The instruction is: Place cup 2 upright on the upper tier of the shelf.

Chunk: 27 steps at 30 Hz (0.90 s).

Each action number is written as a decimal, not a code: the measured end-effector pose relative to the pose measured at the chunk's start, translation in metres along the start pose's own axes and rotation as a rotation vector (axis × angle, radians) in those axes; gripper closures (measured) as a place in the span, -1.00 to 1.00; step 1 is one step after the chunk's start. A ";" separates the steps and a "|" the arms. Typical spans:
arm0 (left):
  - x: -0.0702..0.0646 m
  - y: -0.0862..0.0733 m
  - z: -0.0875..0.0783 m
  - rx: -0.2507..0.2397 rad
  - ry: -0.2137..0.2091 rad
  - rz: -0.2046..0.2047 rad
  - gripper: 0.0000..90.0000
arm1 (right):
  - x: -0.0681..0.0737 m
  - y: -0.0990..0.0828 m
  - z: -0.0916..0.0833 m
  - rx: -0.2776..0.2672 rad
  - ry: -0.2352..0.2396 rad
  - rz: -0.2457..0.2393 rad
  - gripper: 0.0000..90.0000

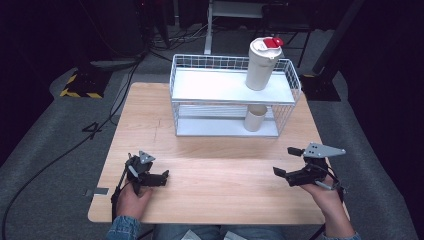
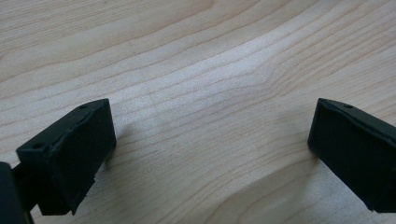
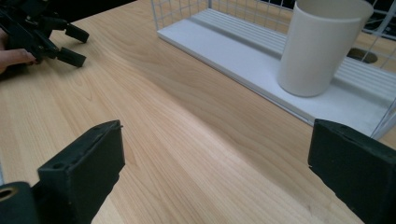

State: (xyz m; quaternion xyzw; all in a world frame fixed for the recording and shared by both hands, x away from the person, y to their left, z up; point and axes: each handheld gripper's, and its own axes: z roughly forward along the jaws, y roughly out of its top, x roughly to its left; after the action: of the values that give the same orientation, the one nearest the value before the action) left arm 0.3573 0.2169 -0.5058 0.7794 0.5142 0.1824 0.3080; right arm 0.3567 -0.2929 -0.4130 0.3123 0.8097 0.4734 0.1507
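high view: both tongs (image 1: pixel 155 176) (image 1: pixel 286 161) wide open, empty

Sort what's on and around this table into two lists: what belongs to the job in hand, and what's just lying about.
Belongs to the job:
- left hand-held gripper, open, over bare wood
- right hand-held gripper, open, nothing between its jaws
- open cream cup on the rack's lower shelf
- white wire rack
- lidded tumbler on the upper shelf

Just lying about:
- floor cables
- yellow-black striped base

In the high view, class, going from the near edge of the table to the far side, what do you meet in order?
Left gripper and right gripper, both open → bare wooden table → small cup on the wire rack's lower shelf → tall lidded tumbler on top.
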 end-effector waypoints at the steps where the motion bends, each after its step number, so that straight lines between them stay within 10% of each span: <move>1: 0.000 0.000 0.000 0.000 0.000 0.000 -0.97 | -0.001 -0.003 0.002 0.010 -0.009 -0.002 -0.91; 27: 0.000 0.000 0.000 -0.001 -0.005 0.003 -0.97 | -0.010 -0.066 0.034 0.057 -0.070 0.064 -0.89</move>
State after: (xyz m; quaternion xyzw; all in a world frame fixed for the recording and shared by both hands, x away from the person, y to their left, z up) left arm 0.3581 0.2170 -0.5059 0.7806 0.5121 0.1813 0.3092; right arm 0.3587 -0.2998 -0.4873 0.3585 0.8067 0.4434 0.1549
